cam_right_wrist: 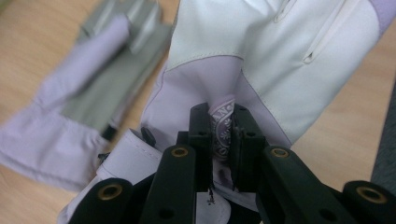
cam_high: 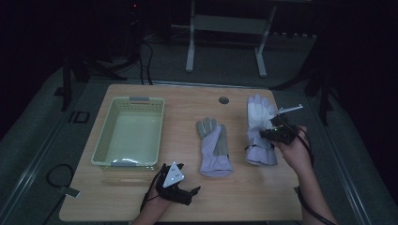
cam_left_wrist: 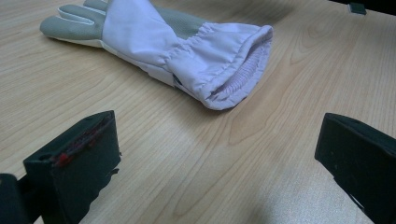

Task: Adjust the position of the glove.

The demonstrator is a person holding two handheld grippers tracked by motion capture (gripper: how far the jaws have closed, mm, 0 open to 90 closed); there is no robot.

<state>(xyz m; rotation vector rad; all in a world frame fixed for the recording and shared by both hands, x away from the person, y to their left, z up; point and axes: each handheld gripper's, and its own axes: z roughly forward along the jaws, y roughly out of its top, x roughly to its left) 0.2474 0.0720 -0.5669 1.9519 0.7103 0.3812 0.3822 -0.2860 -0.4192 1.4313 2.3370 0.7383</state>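
wooden bench (cam_high: pixel 187 101) carrying two gloves and one basket (cam_high: pixel 129 132). right gripper (cam_right_wrist: pixel 223 122) jaws clamped on white glove (cam_right_wrist: pixel 280 60); grey-palmed glove (cam_left_wrist: pixel 159 44) ahead of left gripper (cam_left_wrist: pixel 219 158) jaws, spread apart.

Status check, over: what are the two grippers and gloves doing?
Right gripper shut on right glove. Left gripper open, low over table, facing left glove. Basket empty. Nothing blocking.

The high view is dim, its surroundings nearly black and only the wooden table (cam_high: pixel 187 197) faintly lit, while both gripper views are brighter, with soft shadow under the grey-palmed glove (cam_left_wrist: pixel 177 51) and blur on the far glove (cam_right_wrist: pixel 79 93) and near jaws.
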